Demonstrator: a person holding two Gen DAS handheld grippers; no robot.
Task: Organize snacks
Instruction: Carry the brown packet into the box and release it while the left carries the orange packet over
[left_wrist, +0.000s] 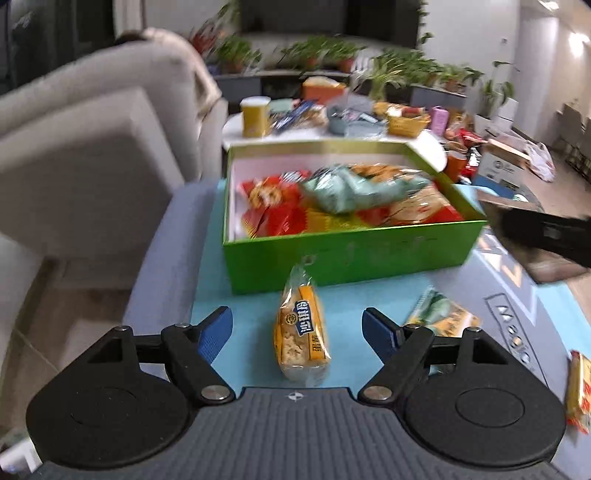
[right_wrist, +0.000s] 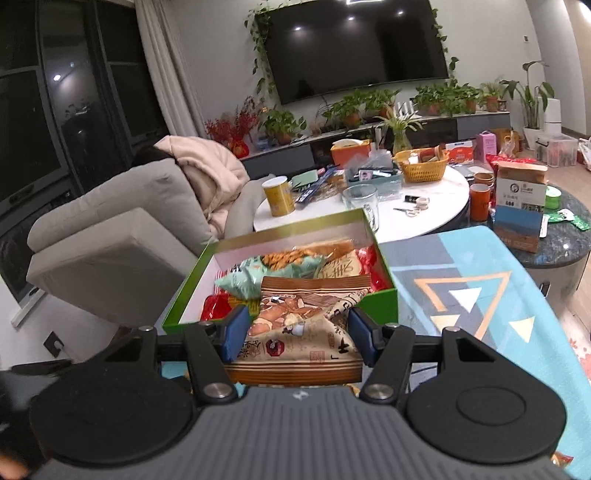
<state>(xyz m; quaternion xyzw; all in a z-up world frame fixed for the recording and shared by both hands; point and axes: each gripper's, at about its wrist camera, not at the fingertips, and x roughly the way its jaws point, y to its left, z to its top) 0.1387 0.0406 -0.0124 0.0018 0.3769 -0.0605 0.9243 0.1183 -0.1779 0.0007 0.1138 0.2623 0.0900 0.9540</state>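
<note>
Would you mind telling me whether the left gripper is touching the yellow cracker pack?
Apart. The left wrist view shows the cracker pack lying on the mat between the open left gripper, with bare blue mat visible on both sides of it.

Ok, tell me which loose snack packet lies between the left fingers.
The yellow cracker packet, lying lengthwise on the blue mat; the green-and-yellow packet sits off to the right.

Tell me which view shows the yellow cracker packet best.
The left wrist view: the yellow cracker packet lies whole on the blue mat, between the left gripper's open jaws, untouched. The right wrist view does not show it.
</note>
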